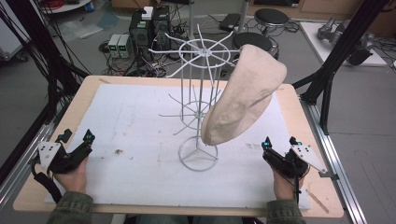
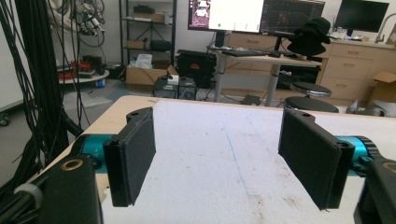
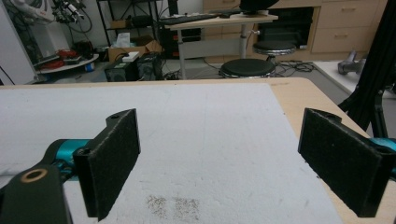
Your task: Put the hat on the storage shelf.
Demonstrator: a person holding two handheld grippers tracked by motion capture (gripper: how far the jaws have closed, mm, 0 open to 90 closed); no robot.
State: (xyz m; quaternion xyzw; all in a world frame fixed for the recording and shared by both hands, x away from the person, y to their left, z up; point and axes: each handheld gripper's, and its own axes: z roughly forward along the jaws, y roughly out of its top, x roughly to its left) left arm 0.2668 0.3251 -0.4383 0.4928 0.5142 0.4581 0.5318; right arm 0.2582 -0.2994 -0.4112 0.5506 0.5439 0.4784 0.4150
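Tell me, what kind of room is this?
Probably a lab or workshop. A monitor sits on a desk, cables hang beside the table, and a hat hangs on a wire rack as if set up for testing.

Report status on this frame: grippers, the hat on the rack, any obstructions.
Left gripper open, right gripper open, both low at near table corners. Beige fabric hat hangs on white wire rack, untouched. White mat between grippers and rack bare.

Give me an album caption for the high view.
A beige hat hangs on a white wire rack, between two open hand-held grippers.
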